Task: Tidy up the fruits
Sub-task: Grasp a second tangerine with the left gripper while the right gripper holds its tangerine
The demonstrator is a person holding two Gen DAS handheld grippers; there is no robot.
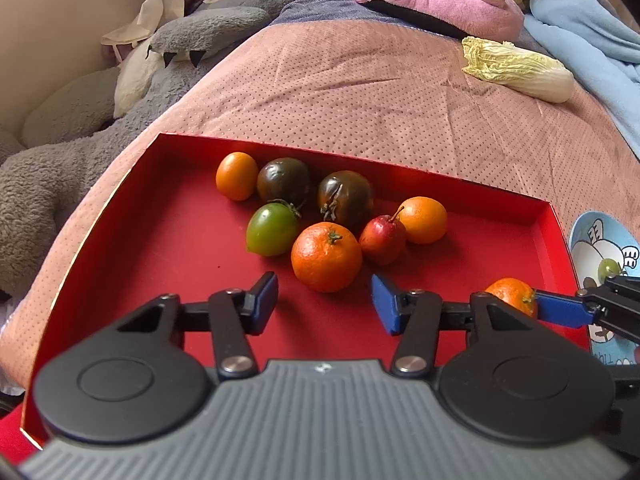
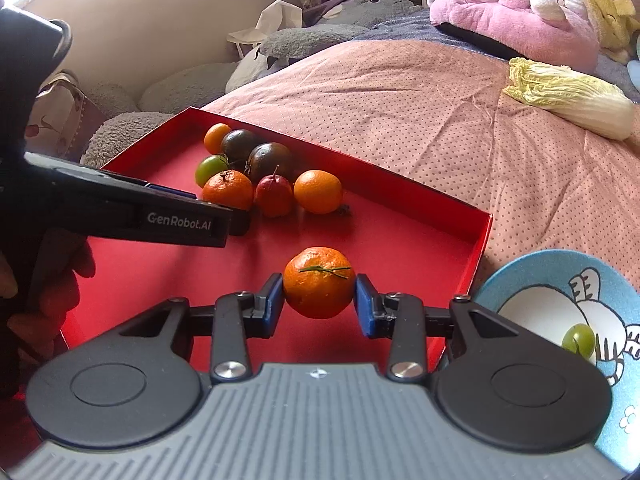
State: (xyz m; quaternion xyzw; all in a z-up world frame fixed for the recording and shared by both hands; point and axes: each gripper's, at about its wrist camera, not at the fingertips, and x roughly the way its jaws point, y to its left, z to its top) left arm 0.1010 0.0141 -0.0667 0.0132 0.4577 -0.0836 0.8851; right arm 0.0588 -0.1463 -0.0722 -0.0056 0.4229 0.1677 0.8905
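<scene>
A red tray (image 1: 140, 280) (image 2: 460, 224) lies on the bed and holds several fruits: oranges, dark tomatoes, a green tomato (image 1: 271, 229) and a small red fruit (image 1: 382, 239). My left gripper (image 1: 325, 304) is open and empty, just short of a large mandarin (image 1: 326, 256). My right gripper (image 2: 319, 302) is shut on another mandarin (image 2: 319, 282), held over the tray's right part; it shows in the left wrist view too (image 1: 514, 294). A blue cartoon plate (image 2: 532, 276) right of the tray holds a green fruit (image 2: 578, 339).
A napa cabbage (image 1: 518, 69) lies on the pink quilt (image 1: 360, 92) beyond the tray. Grey and pink plush toys and a blue blanket (image 1: 592, 40) line the far side. The left gripper's body (image 2: 120, 208) reaches over the tray's left part.
</scene>
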